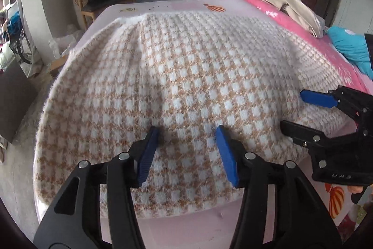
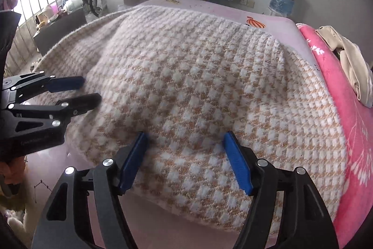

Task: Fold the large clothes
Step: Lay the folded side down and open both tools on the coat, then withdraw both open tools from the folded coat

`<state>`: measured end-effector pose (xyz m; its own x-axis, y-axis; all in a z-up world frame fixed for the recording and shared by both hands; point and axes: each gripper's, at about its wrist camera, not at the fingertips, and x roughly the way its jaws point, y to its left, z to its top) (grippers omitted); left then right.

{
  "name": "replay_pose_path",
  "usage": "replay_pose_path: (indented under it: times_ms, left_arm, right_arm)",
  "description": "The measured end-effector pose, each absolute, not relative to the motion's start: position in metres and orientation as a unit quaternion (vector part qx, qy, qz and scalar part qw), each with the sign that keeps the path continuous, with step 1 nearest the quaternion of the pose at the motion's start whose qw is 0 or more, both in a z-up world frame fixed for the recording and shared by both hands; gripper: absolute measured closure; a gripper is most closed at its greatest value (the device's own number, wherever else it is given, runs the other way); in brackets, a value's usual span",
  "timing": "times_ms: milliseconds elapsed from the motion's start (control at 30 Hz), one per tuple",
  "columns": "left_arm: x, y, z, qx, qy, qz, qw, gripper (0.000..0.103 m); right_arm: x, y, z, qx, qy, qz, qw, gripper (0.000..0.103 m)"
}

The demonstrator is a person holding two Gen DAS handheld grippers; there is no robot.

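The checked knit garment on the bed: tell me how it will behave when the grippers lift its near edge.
The checked knit garment will probably hang limp and sag between grips, since it already drapes in soft ridges over the bed. Its fuzzy surface likely clings rather than slips. It looks thick, so perhaps heavy for cloth.

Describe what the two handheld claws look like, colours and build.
Both match: the left claw and right claw have matte black plastic linkage arms joined by round silver rivets, and each finger carries a flat blue ribbed pad. Faint lettering marks each black body. No cables or sleeves show.
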<state>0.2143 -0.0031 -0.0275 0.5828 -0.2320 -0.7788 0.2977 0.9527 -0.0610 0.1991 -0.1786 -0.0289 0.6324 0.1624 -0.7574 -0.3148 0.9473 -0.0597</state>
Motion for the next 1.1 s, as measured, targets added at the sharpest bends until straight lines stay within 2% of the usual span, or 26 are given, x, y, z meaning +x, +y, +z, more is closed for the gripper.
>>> replay_pose_path:
  times_ms: [100,167,267,333,433,533,600,633,733,833,900,967,1100]
  left_arm:
    - [0.204,0.019,-0.013,0.0,0.428,-0.147,0.892,0.053]
    - [0.198,0.042,-0.012,-0.014,0.421,-0.122,0.899,0.045]
    - [0.207,0.07,-0.036,-0.05,0.451,-0.108,0.885,0.044]
    - [0.207,0.07,-0.031,-0.055,0.449,-0.106,0.885,0.044]
    - [0.198,0.072,-0.015,-0.074,0.427,-0.114,0.894,0.043]
    - [0.197,0.073,-0.021,-0.052,0.435,-0.081,0.895,0.029]
    - [0.202,0.077,-0.035,-0.062,0.455,-0.071,0.886,0.029]
    - [0.199,0.075,-0.033,-0.06,0.446,-0.07,0.89,0.029]
    - [0.189,0.068,-0.019,-0.06,0.441,-0.074,0.892,0.029]
    - [0.166,0.06,0.004,-0.051,0.408,-0.082,0.908,0.02]
    - [0.149,0.053,0.019,-0.04,0.387,-0.084,0.917,0.016]
    - [0.133,0.047,0.033,-0.038,0.372,-0.087,0.923,0.011]
    - [0.109,0.034,0.054,-0.022,0.354,-0.089,0.931,0.008]
  right_arm:
    - [0.192,-0.197,-0.013,-0.053,0.413,0.131,0.9,0.037]
    - [0.176,-0.215,-0.006,-0.053,0.39,0.103,0.914,0.037]
    - [0.183,-0.249,-0.035,-0.025,0.426,0.061,0.902,0.036]
    - [0.184,-0.259,-0.046,-0.012,0.421,0.075,0.904,0.035]
    - [0.175,-0.259,-0.025,-0.014,0.416,0.061,0.907,0.035]
    - [0.161,-0.279,-0.014,0.003,0.387,0.025,0.922,0.034]
    - [0.168,-0.299,-0.038,0.039,0.423,0.007,0.905,0.033]
    - [0.165,-0.301,-0.043,0.039,0.415,0.005,0.909,0.033]
    - [0.152,-0.286,-0.026,0.007,0.41,0.01,0.912,0.033]
    - [0.13,-0.272,-0.007,0.008,0.385,0.049,0.922,0.027]
    - [0.113,-0.259,0.002,-0.001,0.37,0.062,0.927,0.017]
    - [0.098,-0.249,0.008,0.0,0.363,0.076,0.929,0.013]
    - [0.075,-0.233,0.017,-0.003,0.351,0.075,0.933,0.006]
